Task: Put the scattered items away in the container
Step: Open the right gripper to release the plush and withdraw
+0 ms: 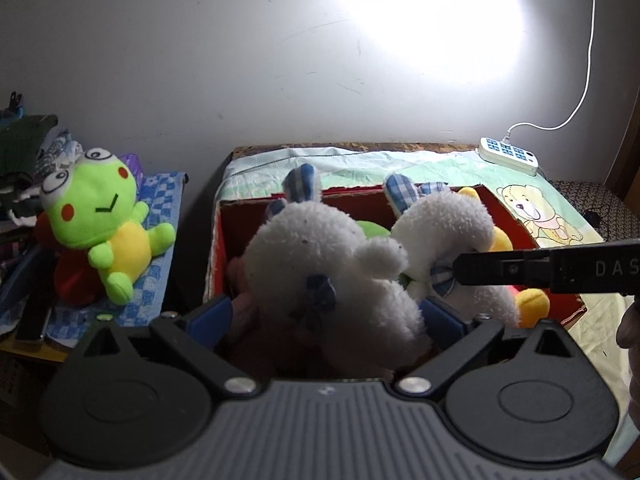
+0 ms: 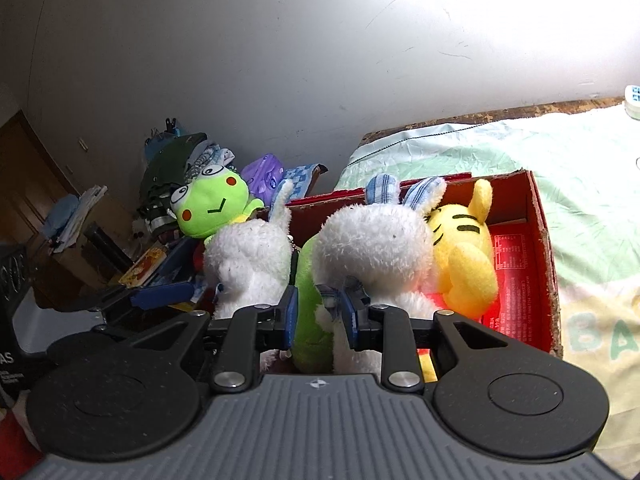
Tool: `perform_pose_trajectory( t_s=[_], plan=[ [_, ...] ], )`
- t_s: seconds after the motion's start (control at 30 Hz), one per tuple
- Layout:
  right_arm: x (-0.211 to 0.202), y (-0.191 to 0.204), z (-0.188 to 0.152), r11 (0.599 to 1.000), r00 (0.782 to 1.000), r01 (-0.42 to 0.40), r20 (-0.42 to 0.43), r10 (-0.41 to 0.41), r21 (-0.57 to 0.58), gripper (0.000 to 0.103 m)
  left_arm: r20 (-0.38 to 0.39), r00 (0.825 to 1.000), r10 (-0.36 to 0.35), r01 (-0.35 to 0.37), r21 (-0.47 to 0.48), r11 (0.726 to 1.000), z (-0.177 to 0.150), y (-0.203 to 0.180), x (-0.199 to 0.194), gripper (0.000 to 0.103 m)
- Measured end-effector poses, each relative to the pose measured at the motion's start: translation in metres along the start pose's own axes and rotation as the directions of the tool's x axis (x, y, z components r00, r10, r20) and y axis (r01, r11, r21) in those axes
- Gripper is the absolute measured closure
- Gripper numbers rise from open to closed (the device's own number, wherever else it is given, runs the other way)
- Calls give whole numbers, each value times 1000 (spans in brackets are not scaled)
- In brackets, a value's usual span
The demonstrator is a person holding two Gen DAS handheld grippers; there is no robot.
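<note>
Straight ahead of the left wrist camera, a red cardboard box [image 1: 516,220] sits on a pale green bear-print cloth [image 1: 532,208] and is crowded with soft toys. Nearest is a fluffy white plush rabbit [image 1: 320,256] with blue checked ears and a small blue bow on its back, standing in the box's left half. The left gripper [image 1: 328,314] has its blue-padded fingers [image 1: 212,314] spread wide on either side of the rabbit, released, not pressing it. A second white rabbit [image 1: 444,220] of the same kind stands to its right, with yellow plush behind it. The right gripper's black finger reaches in from the right edge at that second rabbit. Off the box, on a blue checked towel [image 1: 160,200] to the left, lies a green frog plush [image 1: 100,216], well apart from the box. A white power strip [image 1: 508,156] lies at the cloth's far corner.

From the right wrist camera, the right gripper [image 2: 318,312] is clenched on a white limb at the second rabbit's base, beside green plush [image 2: 308,320]. A yellow striped plush [image 2: 460,256] leans against that rabbit inside the box, whose printed red floor shows at the right. The frog sits beyond the box's left wall, before a heap of clothes [image 2: 176,164].
</note>
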State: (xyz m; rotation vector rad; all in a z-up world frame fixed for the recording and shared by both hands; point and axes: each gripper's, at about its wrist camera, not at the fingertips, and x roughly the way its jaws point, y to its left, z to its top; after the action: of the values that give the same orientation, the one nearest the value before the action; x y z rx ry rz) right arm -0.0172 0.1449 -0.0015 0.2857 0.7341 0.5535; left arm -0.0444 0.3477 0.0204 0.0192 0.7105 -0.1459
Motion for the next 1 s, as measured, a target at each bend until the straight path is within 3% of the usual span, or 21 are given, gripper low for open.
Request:
perform_pose_trajectory(
  t_s=[0.23,0.5,0.67,1.0],
  plan=[
    [-6,1,-1,998,999,39,-14,-39,-45,75,-54,992,115,-119,-72,990,3,-15,-7,2],
    [-31,-8,-4,996,997,70,-13,-71,-55,75,-99,970,221,-234,-147,961,3,-39,-12,1],
    [-44,-10,-6,994,997,70,-14,-71,-85,74,-105,952,287,-300,-148,942,2,-58,-17,1],
    [-61,-15,-11,992,998,46,-38,-51,-117,72,-159,927,340,-366,-181,913,-1,-88,-24,1]
  ],
)
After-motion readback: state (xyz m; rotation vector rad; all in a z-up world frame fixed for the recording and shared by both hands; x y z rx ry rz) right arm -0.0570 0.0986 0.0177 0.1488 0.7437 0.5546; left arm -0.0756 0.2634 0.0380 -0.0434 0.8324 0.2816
